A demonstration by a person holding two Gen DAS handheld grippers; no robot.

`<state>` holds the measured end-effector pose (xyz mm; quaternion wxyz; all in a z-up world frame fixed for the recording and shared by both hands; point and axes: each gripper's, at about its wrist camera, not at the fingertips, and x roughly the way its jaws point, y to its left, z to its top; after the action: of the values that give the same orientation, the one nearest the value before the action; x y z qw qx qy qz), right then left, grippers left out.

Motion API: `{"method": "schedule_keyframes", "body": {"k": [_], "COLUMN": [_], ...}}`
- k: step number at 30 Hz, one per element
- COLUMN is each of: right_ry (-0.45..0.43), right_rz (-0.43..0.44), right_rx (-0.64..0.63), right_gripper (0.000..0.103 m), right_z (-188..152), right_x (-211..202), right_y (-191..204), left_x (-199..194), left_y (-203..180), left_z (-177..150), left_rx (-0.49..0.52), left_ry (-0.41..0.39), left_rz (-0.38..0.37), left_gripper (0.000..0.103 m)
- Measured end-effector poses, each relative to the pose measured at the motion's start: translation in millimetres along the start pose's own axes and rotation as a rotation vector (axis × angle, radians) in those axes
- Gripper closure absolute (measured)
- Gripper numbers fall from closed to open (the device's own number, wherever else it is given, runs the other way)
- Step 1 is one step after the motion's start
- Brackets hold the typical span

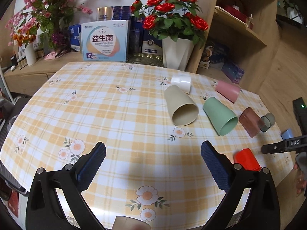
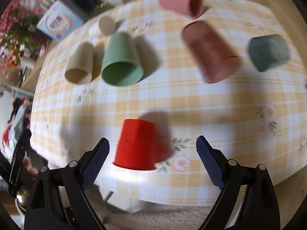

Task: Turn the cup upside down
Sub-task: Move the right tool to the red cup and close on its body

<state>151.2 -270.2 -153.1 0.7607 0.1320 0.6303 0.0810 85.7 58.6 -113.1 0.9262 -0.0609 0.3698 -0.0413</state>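
Note:
A red cup (image 2: 136, 145) stands upside down near the table's front edge, between and just beyond the open fingers of my right gripper (image 2: 152, 143), not touched. It also shows in the left wrist view (image 1: 246, 159) at the right. My left gripper (image 1: 153, 149) is open and empty above the checked tablecloth (image 1: 115, 115). Several cups lie on their sides: beige (image 1: 181, 106), green (image 1: 219, 116), brown translucent (image 1: 250, 121), pink (image 1: 228, 91), white (image 1: 181, 83) and a small grey-green one (image 1: 268, 121).
A white pot of red roses (image 1: 177, 54), a blue-and-white box (image 1: 104, 40) and pink flowers (image 1: 46, 17) stand behind the table. Wooden shelves (image 1: 239, 25) rise at the right. A beige cup's rim (image 1: 128, 223) shows at the bottom edge of the left wrist view.

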Motion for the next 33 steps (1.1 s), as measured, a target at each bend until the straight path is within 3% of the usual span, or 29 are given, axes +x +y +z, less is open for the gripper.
{"method": "schedule_keyframes", "body": {"k": [4,16,18,24,33], "right_ry": [0.056,0.107,0.119,0.132,0.142], "right_rz": [-0.017,-0.077,-0.097,-0.103,-0.09], "right_rx": [-0.006,-0.036,-0.035,-0.009,0.006], "right_gripper": [0.015,0.016,0.031,0.032,0.05], "right_z": [14.3,26.5,27.5,30.8,34.3], "right_x": [19.0,46.8,52.0,59.1,71.3], "right_y": [15.3,37.8,36.6,28.6,28.5], "left_x": [-0.4,1.2,1.7,4.0,5.3], "left_y": [3.5,12.5,11.5,10.8,5.4], "left_z": [-2.8,-1.8,-2.5,-4.2,-6.5], "left_rx": [0.0,-0.037,-0.035,-0.041,-0.035], "left_ry": [0.0,-0.007,-0.003,0.01,0.022], "left_rz": [0.007,0.027,0.023,0.019,0.003], "left_gripper": [0.006,0.006,0.006,0.006,0.006]}}
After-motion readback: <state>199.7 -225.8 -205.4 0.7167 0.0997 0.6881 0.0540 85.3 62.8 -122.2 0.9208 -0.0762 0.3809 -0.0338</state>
